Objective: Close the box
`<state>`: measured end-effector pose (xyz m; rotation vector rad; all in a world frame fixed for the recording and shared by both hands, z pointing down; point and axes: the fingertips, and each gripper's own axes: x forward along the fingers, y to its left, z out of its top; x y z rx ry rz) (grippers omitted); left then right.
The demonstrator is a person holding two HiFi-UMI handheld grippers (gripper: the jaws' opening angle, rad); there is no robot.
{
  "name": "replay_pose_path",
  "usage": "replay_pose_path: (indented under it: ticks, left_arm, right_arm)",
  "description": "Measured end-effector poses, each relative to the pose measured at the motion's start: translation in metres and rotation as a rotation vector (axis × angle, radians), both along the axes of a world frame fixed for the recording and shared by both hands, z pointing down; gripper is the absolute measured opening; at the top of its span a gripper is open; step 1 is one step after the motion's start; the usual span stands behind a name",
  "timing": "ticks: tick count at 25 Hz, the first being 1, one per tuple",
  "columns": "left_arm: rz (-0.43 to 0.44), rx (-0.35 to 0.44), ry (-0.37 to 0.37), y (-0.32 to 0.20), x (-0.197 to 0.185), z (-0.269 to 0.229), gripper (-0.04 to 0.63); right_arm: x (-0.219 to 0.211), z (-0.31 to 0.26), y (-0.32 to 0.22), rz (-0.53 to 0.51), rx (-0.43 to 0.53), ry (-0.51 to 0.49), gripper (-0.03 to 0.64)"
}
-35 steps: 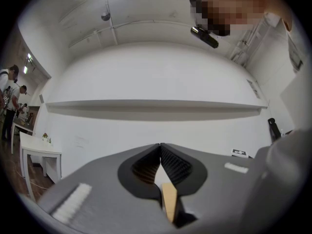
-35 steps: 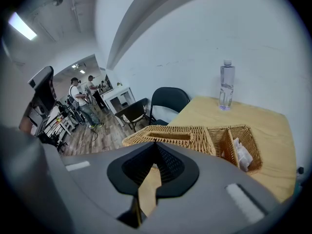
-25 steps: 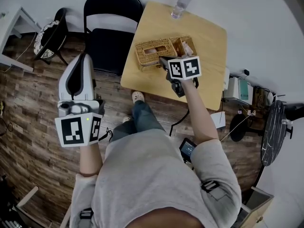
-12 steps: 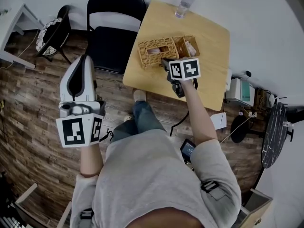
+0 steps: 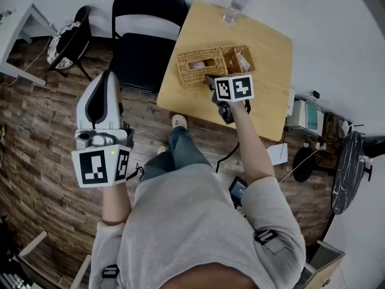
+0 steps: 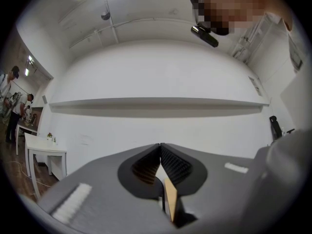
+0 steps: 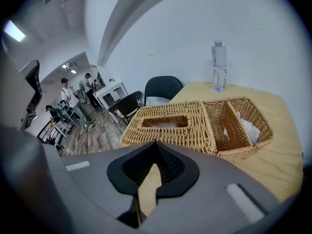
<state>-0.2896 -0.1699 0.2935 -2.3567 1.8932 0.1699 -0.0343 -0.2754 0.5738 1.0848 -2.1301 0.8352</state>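
A wicker box (image 5: 212, 62) sits on the wooden table (image 5: 267, 71). Its left part is covered by a woven top with a long slot (image 7: 165, 122). Its right compartment (image 7: 239, 123) is open and has white paper in it. My right gripper (image 5: 210, 79) hovers just in front of the box's near edge, pointing down at it, jaws shut and empty (image 7: 155, 143). My left gripper (image 5: 107, 73) is held out over the floor to the left, far from the table. It faces a white wall, jaws shut on nothing (image 6: 160, 144).
A water bottle (image 5: 236, 3) stands at the table's far edge (image 7: 219, 65). A black folding chair (image 5: 143, 35) is beside the table's left side, with another chair (image 5: 65, 41) further left. People (image 7: 73, 97) stand far off. A white side table (image 6: 43, 155) is by the wall.
My right gripper has come down closer to the wicker box, which now looks larger in its view. The left gripper has stayed still.
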Motion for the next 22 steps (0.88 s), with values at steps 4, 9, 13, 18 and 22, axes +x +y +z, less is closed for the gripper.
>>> replay_pose_path:
  ticks: [4, 9, 13, 18, 22]
  left_arm:
    - [0.004, 0.003, -0.001, 0.0, 0.002, 0.0, 0.058]
    - [0.01, 0.011, -0.013, -0.001, 0.006, -0.004, 0.058]
    - [0.022, 0.019, -0.016, -0.004, 0.011, -0.009, 0.06]
    - [0.034, 0.033, -0.01, -0.006, 0.03, -0.016, 0.058]
    - [0.05, 0.046, -0.008, -0.002, 0.049, -0.023, 0.058]
  right_arm:
    - [-0.001, -0.001, -0.001, 0.007, 0.009, -0.009, 0.015]
    - [-0.001, -0.002, 0.002, 0.003, 0.058, -0.016, 0.015]
    - [-0.001, -0.017, 0.003, 0.03, 0.157, -0.017, 0.017]
    - [0.007, -0.047, 0.008, 0.081, 0.29, -0.053, 0.015]
    - [0.014, -0.073, 0.016, 0.073, 0.376, -0.047, 0.014]
